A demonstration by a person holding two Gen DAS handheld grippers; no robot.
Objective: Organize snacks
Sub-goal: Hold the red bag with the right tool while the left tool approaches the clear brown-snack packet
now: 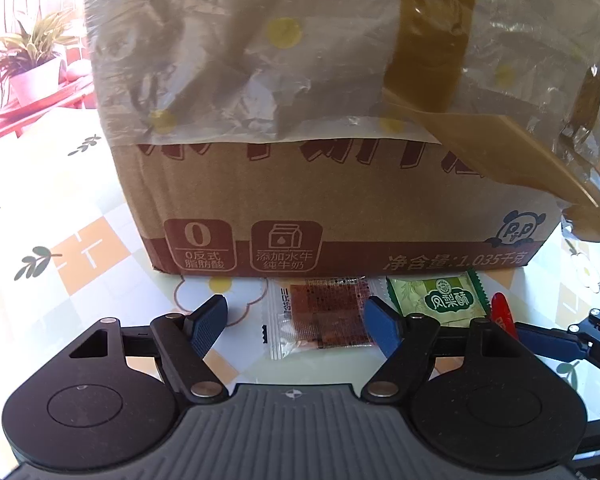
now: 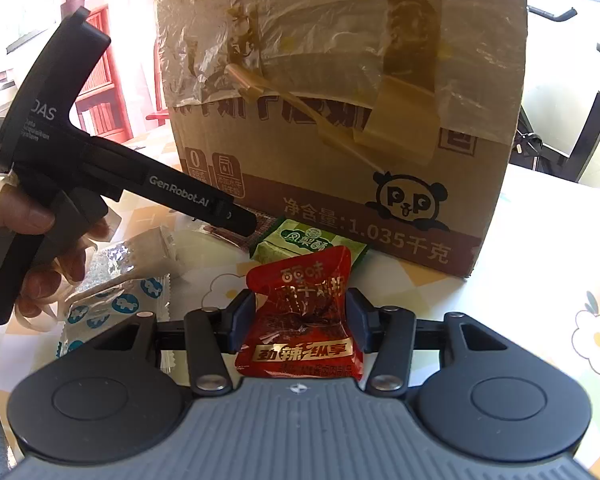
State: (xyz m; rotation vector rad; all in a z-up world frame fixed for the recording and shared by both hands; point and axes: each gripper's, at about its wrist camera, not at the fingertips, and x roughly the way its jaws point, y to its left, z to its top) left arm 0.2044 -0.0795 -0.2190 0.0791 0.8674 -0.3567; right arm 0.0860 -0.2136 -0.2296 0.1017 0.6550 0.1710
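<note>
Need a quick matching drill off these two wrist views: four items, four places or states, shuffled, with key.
Items:
1. red packet
2. green packet
3. clear packet
4. box

Places or states:
A. on the table between the open left tongs
B. draped in plastic and brown tape
C. clamped in the right tongs
D. by the box's foot, right of the clear packet in the left view

Pairs: 1-C, 2-D, 3-A, 4-B

the cardboard box [image 2: 340,152] reads "净含量:1.035千克", "0反式脂肪酸", "添加水牛纯牛奶" and a panda "p&p"; the green packet [image 1: 440,300] "凤梨酥", the red packet [image 2: 300,320] "劲辣纵享", the left gripper's handle [image 2: 180,194] "genrobot.ai"
</note>
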